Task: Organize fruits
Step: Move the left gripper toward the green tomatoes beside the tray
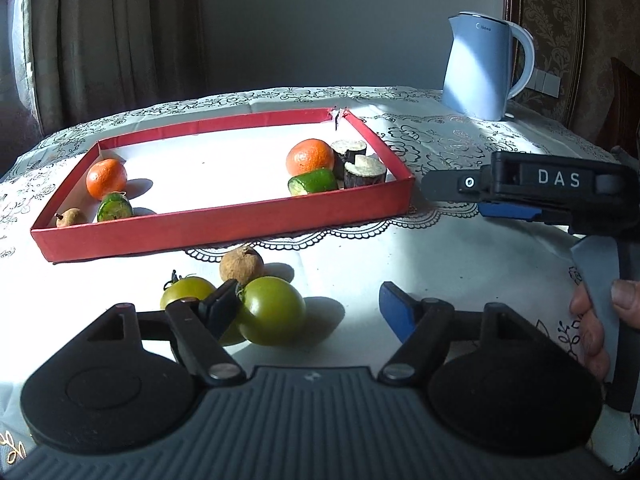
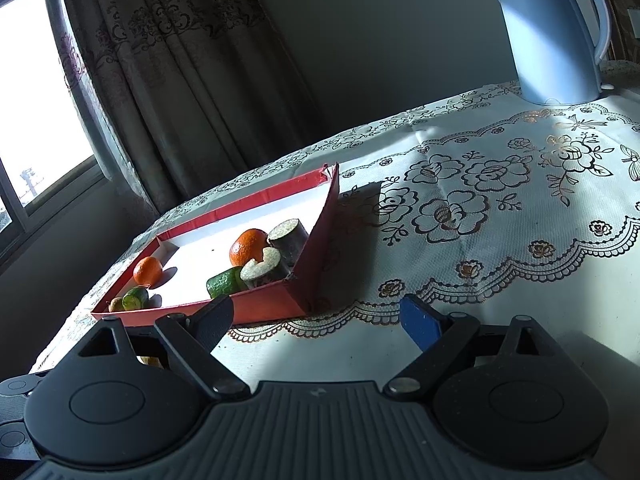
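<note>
Two green tomatoes (image 1: 272,310) (image 1: 182,290) and a brown round fruit (image 1: 241,265) lie on the cloth in front of a red tray (image 1: 224,232). My left gripper (image 1: 308,304) is open around the larger tomato. Its black finger (image 1: 222,304) sits between the two tomatoes, and the blue pad (image 1: 394,308) is well clear. The tray holds two oranges (image 1: 106,178) (image 1: 310,156), cucumber pieces (image 1: 314,181), dark-skinned cut stalks (image 1: 365,170) and a small brown fruit (image 1: 71,217). My right gripper (image 2: 316,320) hovers open and empty by the tray's (image 2: 260,304) right corner.
A pale blue kettle (image 1: 480,68) (image 2: 552,40) stands at the back right of the table. A hand (image 1: 592,320) holds the right gripper (image 1: 452,200) at the right edge. Curtains and a window lie behind. Bare floral cloth (image 2: 480,220) stretches right of the tray.
</note>
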The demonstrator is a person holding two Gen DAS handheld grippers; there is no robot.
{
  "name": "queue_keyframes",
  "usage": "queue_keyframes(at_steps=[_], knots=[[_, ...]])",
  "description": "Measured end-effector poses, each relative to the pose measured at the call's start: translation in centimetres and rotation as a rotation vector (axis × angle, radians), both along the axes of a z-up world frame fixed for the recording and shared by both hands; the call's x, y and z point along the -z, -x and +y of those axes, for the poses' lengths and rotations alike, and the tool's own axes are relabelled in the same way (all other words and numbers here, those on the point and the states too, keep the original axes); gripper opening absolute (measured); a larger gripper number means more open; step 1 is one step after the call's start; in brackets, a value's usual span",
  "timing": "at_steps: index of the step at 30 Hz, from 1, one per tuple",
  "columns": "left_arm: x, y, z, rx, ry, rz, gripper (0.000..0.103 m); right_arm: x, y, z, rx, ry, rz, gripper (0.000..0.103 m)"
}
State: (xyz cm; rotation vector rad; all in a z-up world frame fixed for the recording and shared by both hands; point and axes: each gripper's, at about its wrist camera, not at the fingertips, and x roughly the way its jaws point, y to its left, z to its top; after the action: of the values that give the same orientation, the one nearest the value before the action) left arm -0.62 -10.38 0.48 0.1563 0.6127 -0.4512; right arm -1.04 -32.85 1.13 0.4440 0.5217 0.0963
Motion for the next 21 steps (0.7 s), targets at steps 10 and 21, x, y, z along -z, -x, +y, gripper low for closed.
queue_keyframes(at_steps=[10, 21], knots=[[0.39, -0.37, -0.99, -0.107, -0.067, 0.013, 0.099, 0.00, -0.02, 0.00, 0.000, 0.000, 0.000, 0.091], [0.38, -0.65, -1.11, -0.182, -0.059, 0.057, 0.103, 0.03, -0.03, -0.03, 0.001, -0.007, 0.002, 0.091]])
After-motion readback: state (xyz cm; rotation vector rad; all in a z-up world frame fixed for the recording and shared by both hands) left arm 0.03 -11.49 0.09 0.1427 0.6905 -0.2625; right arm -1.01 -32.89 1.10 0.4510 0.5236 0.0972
